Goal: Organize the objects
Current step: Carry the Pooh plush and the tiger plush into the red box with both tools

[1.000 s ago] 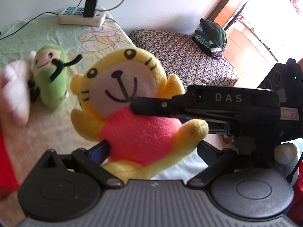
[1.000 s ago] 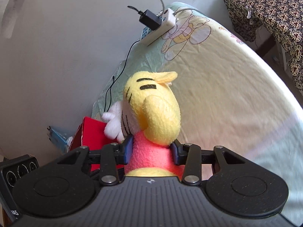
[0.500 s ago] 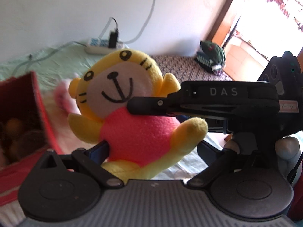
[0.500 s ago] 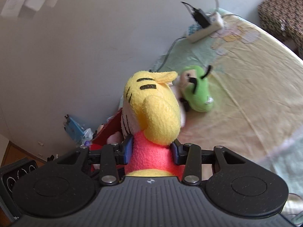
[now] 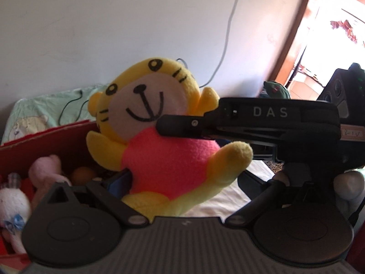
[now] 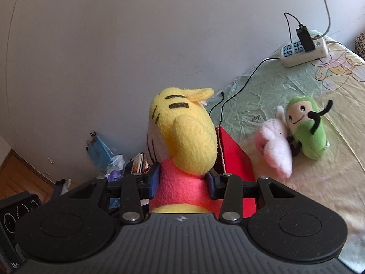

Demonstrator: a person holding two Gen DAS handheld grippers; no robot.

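Change: now that the red box (image 5: 45, 137) has come into view at 9 o'clock, the yellow tiger toy (image 5: 159, 141) has been carried from over the bed (image 6: 319, 182) to it.
Right gripper (image 6: 182, 180): jaws are kept shut on the toy's pink belly.
Left gripper (image 5: 182, 182): one pad touches the toy; its grip cannot be told.
Meaning: dropping in is likely next.

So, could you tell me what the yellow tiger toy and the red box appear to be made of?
The yellow tiger toy looks like soft matte fleece plush: fuzzy nap, dented by the pads. The red box seems to be cardboard, judging by its thin, raw brownish rim.
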